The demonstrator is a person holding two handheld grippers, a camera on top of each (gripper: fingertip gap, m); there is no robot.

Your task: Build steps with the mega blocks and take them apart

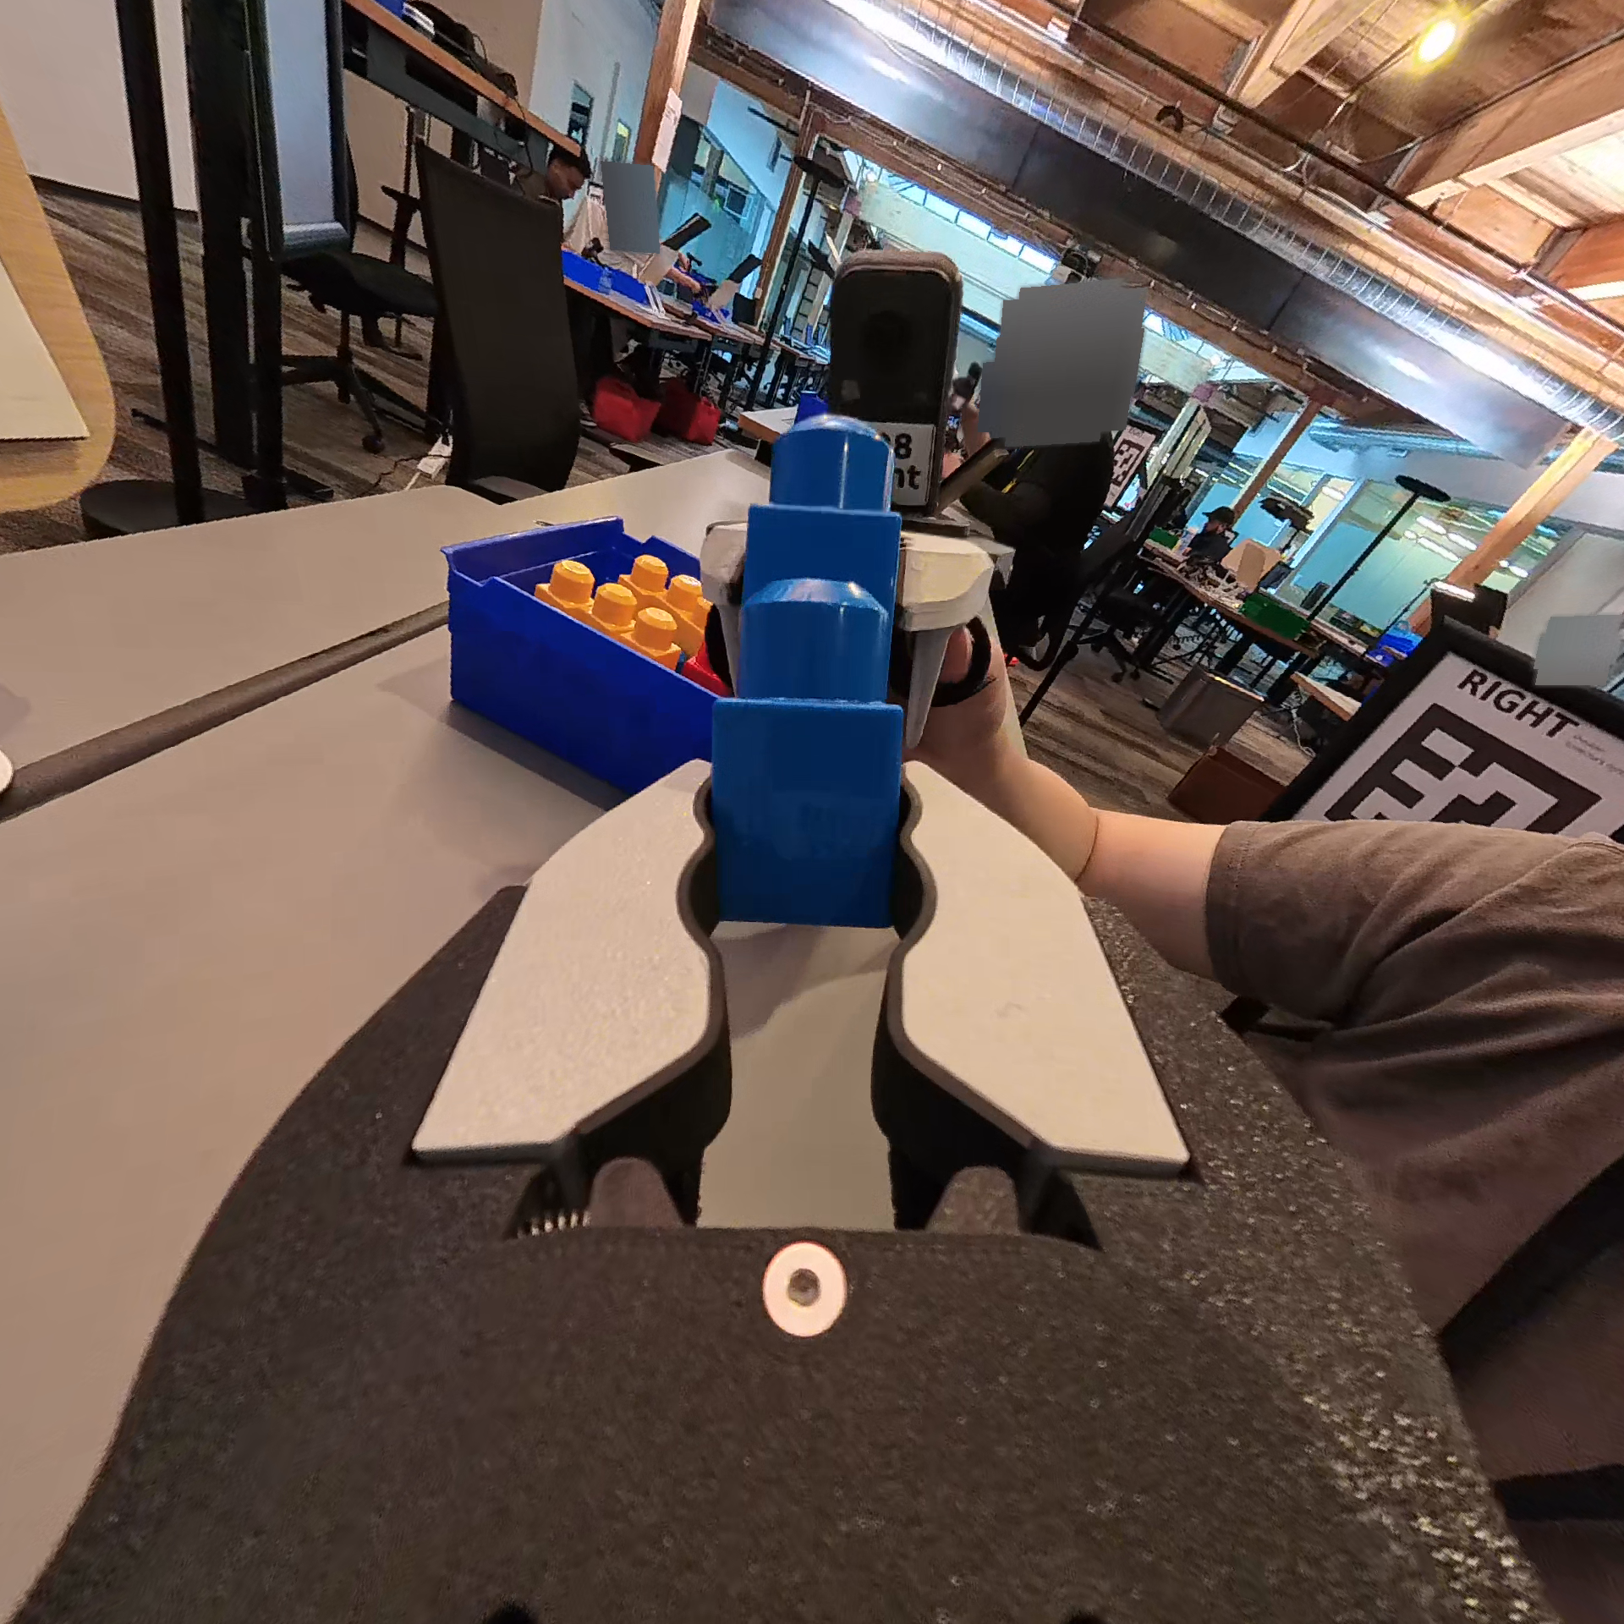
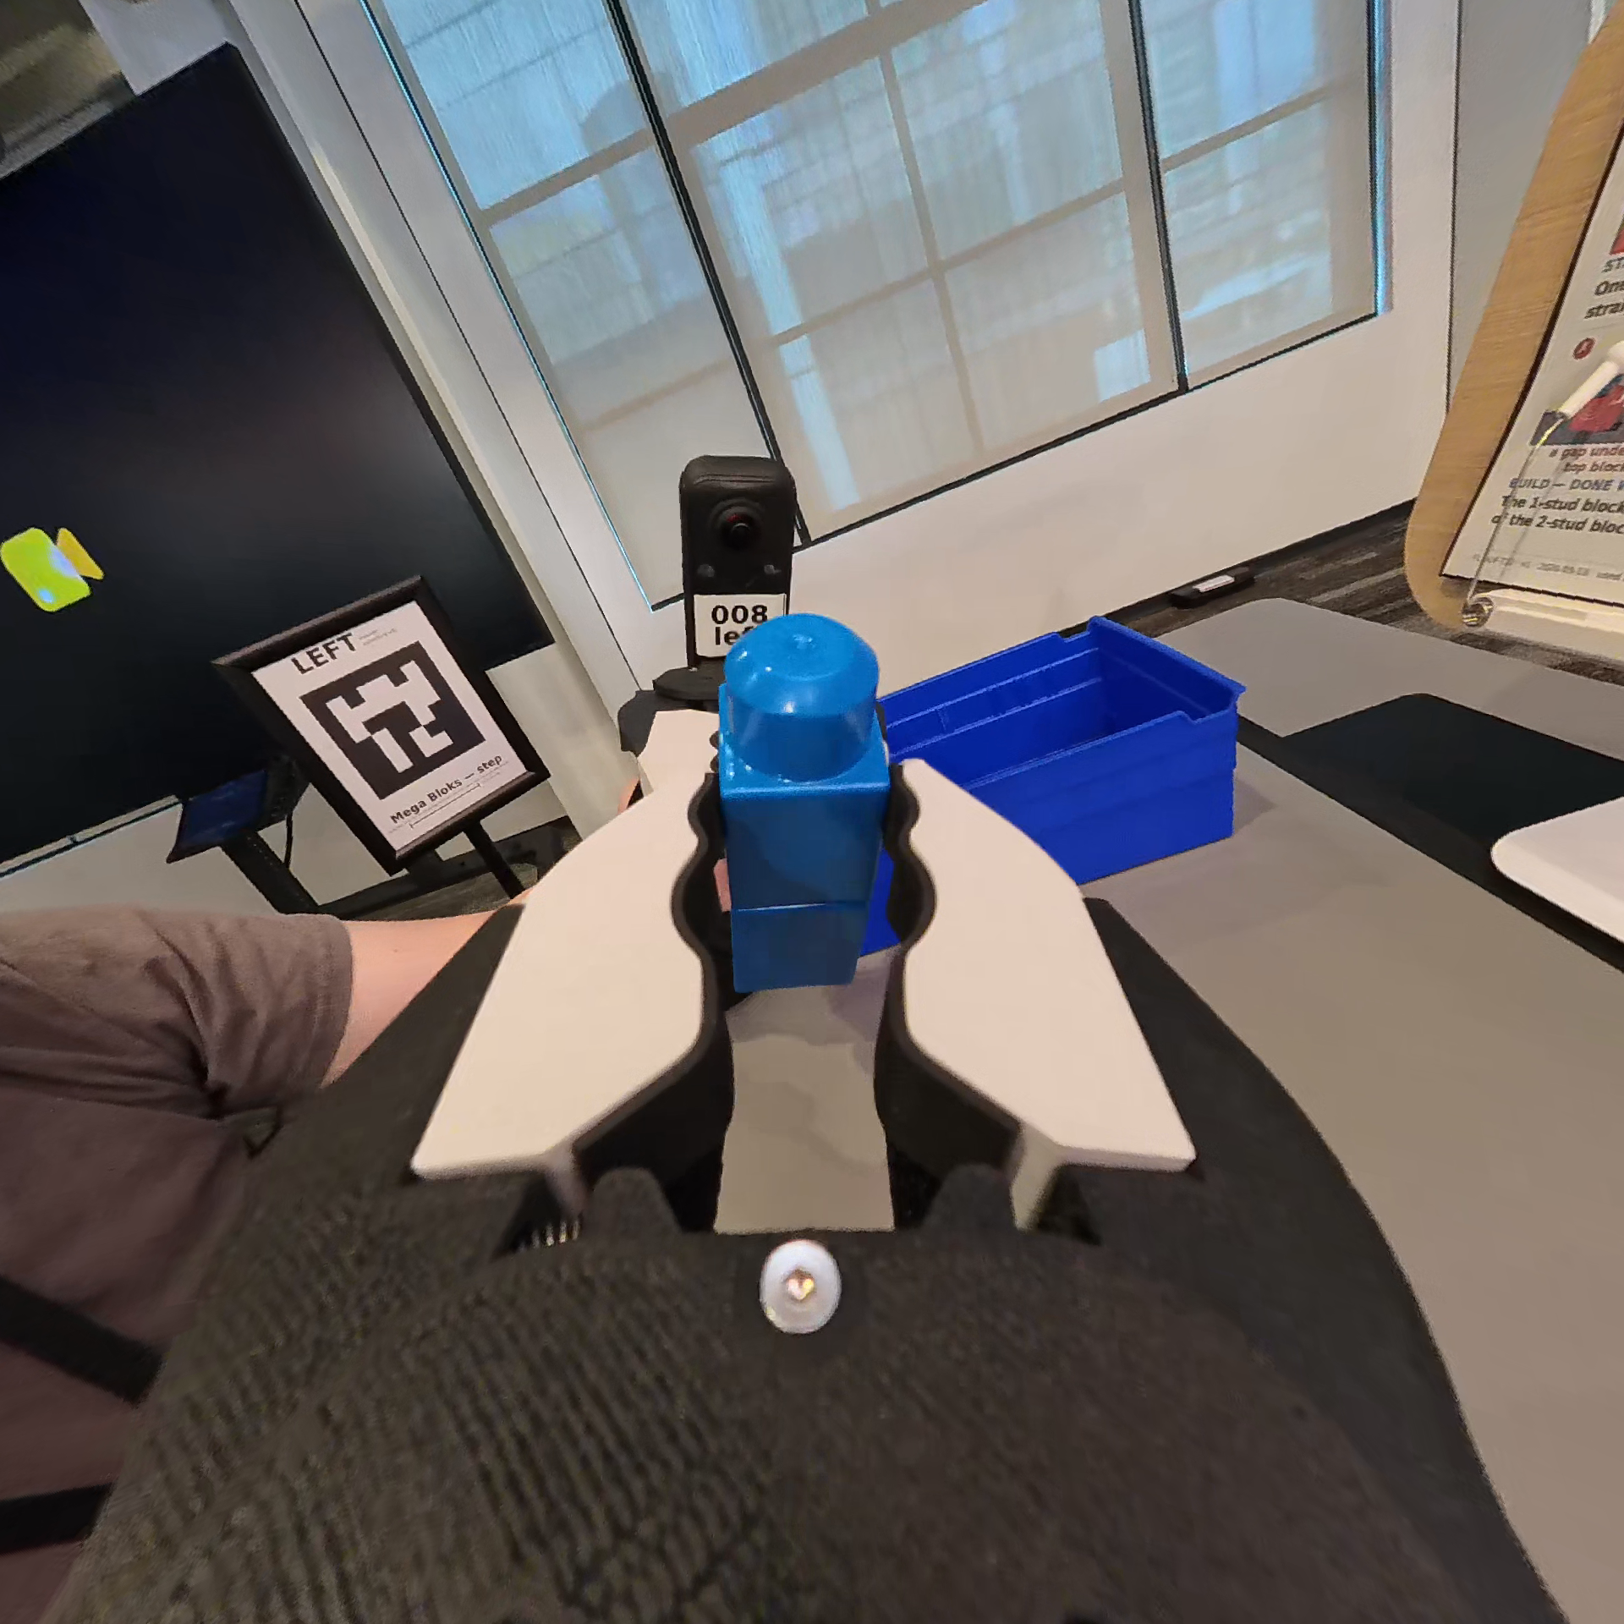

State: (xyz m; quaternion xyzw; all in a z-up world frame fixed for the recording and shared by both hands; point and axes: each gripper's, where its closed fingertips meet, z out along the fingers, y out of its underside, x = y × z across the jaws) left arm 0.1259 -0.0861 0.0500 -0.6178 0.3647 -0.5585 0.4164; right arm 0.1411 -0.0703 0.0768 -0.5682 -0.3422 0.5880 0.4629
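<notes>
A blue two-stud mega block (image 1: 807, 791) is held lengthwise above the grey table (image 1: 264, 879). My left gripper (image 1: 804, 822) is shut on its near end. Its near stud (image 1: 813, 641) is bare. A blue one-stud block (image 1: 826, 536) sits on its far stud. My right gripper (image 1: 835, 567) faces me and is shut on that one-stud block. In the right wrist view my right gripper (image 2: 800, 817) clamps the one-stud block (image 2: 800, 791), with the lower block (image 2: 795, 945) under it. One left gripper finger (image 2: 672, 747) shows behind.
A blue bin (image 1: 562, 694) holding orange blocks (image 1: 633, 606) and a red one stands on the table to the left. A blue bin (image 2: 1098, 791) shows in the right wrist view. Framed marker signs (image 1: 1494, 773) (image 2: 378, 729) stand off the table. A white object (image 2: 1564, 870) lies at the right edge. Left and right tips are no more than a few centimetres apart. Left tips and right tips are each some 40 cm from the white object (image 2: 1564, 870).
</notes>
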